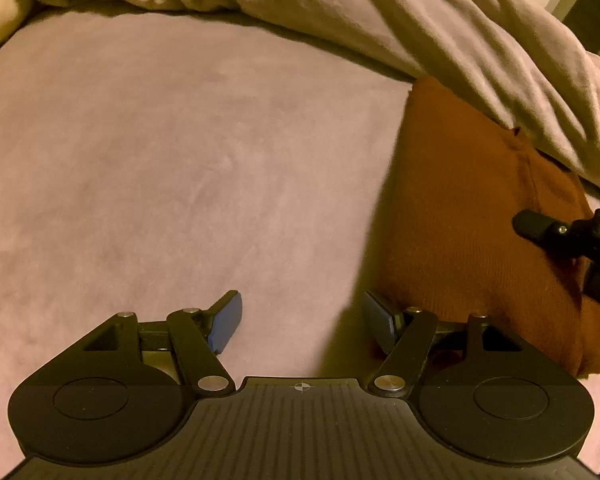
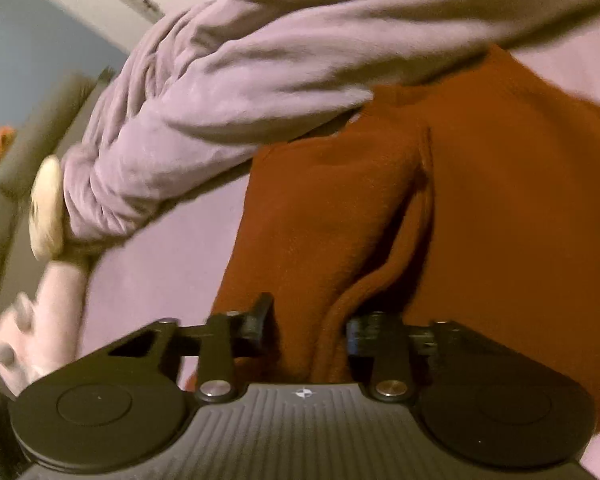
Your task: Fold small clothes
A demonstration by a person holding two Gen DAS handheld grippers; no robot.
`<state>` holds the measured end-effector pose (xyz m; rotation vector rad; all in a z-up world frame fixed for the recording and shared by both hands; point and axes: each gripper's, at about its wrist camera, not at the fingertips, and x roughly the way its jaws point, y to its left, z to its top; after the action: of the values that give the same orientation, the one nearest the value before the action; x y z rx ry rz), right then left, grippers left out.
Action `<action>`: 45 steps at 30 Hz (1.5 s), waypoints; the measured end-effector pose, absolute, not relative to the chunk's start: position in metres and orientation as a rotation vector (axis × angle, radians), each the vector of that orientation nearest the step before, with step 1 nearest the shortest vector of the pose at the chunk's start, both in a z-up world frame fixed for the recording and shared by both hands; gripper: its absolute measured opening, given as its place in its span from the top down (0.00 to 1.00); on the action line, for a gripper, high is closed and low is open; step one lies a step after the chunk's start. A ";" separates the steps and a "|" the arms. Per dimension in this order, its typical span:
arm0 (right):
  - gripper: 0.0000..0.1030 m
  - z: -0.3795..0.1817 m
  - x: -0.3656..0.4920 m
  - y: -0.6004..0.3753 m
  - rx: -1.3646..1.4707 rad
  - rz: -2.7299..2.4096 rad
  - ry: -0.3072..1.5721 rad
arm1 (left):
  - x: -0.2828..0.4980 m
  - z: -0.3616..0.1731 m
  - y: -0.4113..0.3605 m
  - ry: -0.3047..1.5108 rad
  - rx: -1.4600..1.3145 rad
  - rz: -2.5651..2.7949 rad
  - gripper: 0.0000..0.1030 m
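Left gripper [image 1: 300,320] hangs wide over the bed [image 1: 160,160]; right gripper [image 2: 306,326] gapes around the rust garment [image 2: 480,208], gripping nothing

Dim, warm yellowish light tinted both fisheye views, a dark shadow fell left of the rust-orange garment [image 1: 472,216] at the left-wrist frame's centre-right, edges curved strongly, and motion blur smeared the whole right-wrist picture, worst at its left.

Rust-orange garment [image 2: 480,208]: finely ribbed knit cloth, looking matt. Mauve bed cover [image 1: 160,160]: soft, velvety napped cloth, showing brushed streaks. Left gripper [image 1: 302,322]: matt black plastic, carrying shiny metal pivot screws.
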<state>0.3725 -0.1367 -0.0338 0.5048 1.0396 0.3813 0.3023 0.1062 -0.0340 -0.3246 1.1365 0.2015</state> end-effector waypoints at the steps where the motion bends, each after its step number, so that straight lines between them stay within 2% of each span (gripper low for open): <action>1: 0.76 -0.028 0.371 -0.135 0.459 0.381 1.021 | 0.302 -0.033 0.106 1.137 -0.326 0.198 0.26; 12: 0.80 0.030 0.364 -0.137 -0.001 0.352 0.804 | 0.300 -0.024 0.084 1.143 -0.304 0.112 0.21; 14: 0.82 0.030 0.360 -0.143 -0.074 0.324 0.785 | 0.304 -0.024 0.081 1.150 -0.308 0.102 0.21; 23: 0.81 0.001 0.350 -0.198 -0.147 0.141 0.812 | 0.309 -0.032 0.052 1.195 -0.263 0.028 0.20; 27: 0.70 -0.025 0.356 -0.214 -0.062 0.111 0.885 | 0.310 -0.034 0.047 1.206 -0.259 0.018 0.20; 29: 0.64 -0.020 0.353 -0.218 -0.027 0.100 0.875 | 0.310 -0.034 0.045 1.207 -0.252 0.015 0.20; 31: 0.55 -0.011 0.348 -0.222 -0.009 0.075 0.865 | 0.309 -0.031 0.045 1.204 -0.249 0.020 0.20; 36: 0.55 0.008 0.331 -0.233 0.026 0.056 0.809 | 0.310 -0.014 0.044 1.138 -0.283 0.027 0.20; 38: 0.57 0.012 0.327 -0.235 0.038 0.066 0.795 | 0.313 -0.008 0.044 1.109 -0.306 0.011 0.20; 42: 0.77 0.006 0.331 -0.235 0.085 0.086 0.820 | 0.322 -0.005 0.034 1.091 -0.280 -0.001 0.20; 45: 0.82 0.008 0.329 -0.232 0.101 0.111 0.818 | 0.323 -0.004 0.029 1.086 -0.262 0.003 0.20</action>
<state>0.3286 -0.2315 0.0084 0.1009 0.8179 0.1105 0.3234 0.0294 -0.0040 -0.2624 1.0862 0.0027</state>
